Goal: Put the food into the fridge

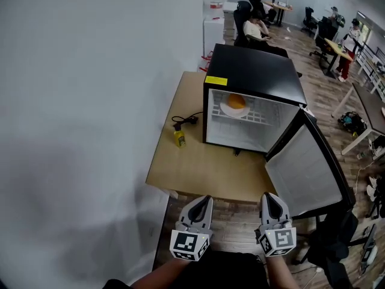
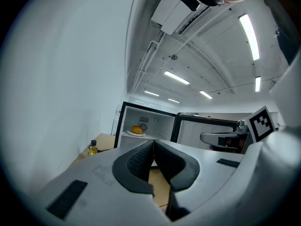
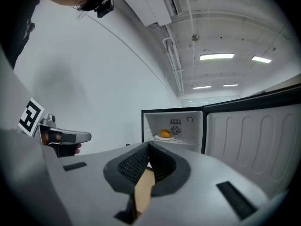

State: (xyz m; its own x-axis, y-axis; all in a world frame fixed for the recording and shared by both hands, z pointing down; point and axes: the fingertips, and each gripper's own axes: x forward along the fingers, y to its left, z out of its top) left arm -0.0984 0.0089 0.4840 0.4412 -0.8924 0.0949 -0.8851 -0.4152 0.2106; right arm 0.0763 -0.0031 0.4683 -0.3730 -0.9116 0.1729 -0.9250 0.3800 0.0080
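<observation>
Fridge (image 1: 255, 74): on tabletop (image 1: 192, 167), door (image 1: 304, 170) open.
Food (image 1: 236, 101): on plate (image 1: 226, 109), fridge shelf.
Left gripper (image 1: 204, 198): jaws closed, empty.
Right gripper (image 1: 271, 196): jaws closed, empty.

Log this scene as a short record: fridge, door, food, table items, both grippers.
fridge: black, standing on the table
door: wide open, swung to the right
food: orange item on a white plate, on the fridge shelf
table items: yellow bottle and black cable, left of the fridge
left gripper: jaws together, empty
right gripper: jaws together, empty
</observation>
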